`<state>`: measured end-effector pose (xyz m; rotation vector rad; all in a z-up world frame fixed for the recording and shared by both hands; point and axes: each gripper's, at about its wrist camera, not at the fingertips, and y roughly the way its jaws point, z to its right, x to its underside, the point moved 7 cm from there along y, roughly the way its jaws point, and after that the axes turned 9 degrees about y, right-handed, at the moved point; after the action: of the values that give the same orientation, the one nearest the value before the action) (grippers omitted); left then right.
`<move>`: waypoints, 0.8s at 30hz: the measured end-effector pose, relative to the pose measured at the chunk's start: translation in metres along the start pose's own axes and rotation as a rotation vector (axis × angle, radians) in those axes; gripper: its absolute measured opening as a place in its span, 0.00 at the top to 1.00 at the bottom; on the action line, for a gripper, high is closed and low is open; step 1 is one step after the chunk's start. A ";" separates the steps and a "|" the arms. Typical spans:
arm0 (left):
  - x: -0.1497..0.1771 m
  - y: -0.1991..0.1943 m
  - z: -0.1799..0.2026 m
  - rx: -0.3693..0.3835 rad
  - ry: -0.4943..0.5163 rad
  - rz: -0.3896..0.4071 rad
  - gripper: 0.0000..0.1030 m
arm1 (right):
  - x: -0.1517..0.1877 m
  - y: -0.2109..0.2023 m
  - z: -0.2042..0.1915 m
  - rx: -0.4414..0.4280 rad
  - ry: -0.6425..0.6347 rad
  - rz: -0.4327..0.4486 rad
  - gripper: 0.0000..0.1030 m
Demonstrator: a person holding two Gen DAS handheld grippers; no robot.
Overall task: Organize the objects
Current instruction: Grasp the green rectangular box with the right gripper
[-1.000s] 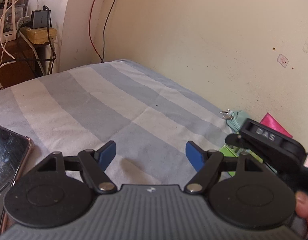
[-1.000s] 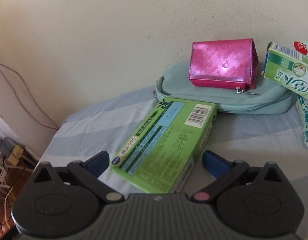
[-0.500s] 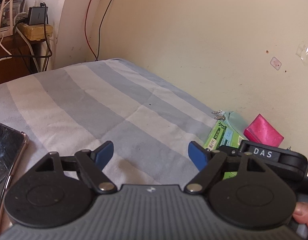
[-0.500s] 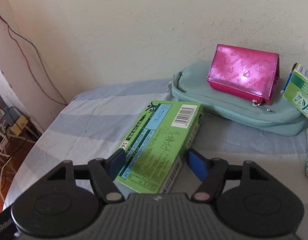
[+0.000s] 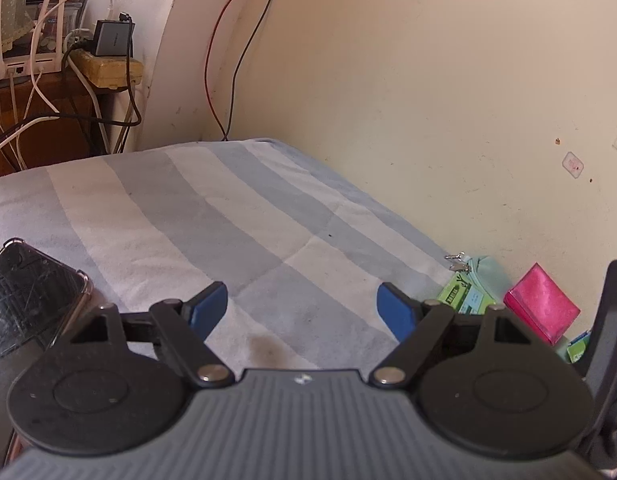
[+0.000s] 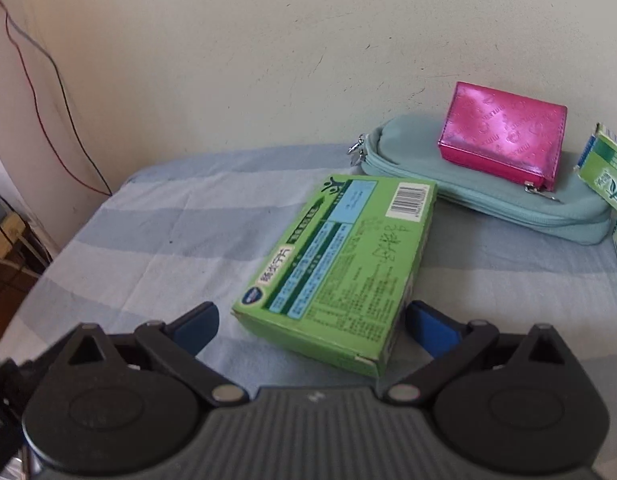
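Green box: flat rectangular carton w/ glossy print, barcode at its far end, lying flat on the cloth at centre of the right wrist view. Its near end sits between the blue pads of the right gripper; jaws opening, spread wide. Left pad clearly apart from the box, right pad just beside its corner; no pinch.

Teal pouch: soft fabric, zip round the edge, metal pull at its 9 o'clock end, lying at 1 o'clock from the box by the wall. Pink wallet: shiny embossed, boxy, resting on top of the pouch. Can't tell what's inside either. Second green-white carton at 3 o'clock, cut by the frame edge.

Left gripper: jaws spread, nothing between them, just cloth below. Phone w/ dark glass and clear case at 9 o'clock of it.

Surface: bed cover, woven cotton, wide blue-grey and white checks, a few dark spots. Room: cream plaster wall, scuffed; red and black wires run down the corner; power strip w/ adapter on a wooden shelf at 11 o'clock.
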<state>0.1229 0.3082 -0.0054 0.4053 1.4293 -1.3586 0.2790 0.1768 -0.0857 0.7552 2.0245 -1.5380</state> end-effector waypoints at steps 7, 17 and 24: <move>0.001 -0.002 -0.001 0.007 -0.013 -0.005 0.19 | -0.002 -0.014 0.021 -0.072 -0.124 -0.004 0.48; 0.009 -0.002 0.011 0.033 0.005 -0.018 0.19 | -0.002 -0.066 0.066 -0.168 -0.106 0.023 0.42; 0.002 -0.010 -0.008 -0.052 -0.062 0.052 0.19 | -0.032 -0.040 0.023 -0.170 0.060 0.039 0.00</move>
<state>0.1102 0.3116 -0.0035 0.3610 1.3904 -1.2787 0.2765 0.1414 -0.0424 0.7762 2.1392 -1.3161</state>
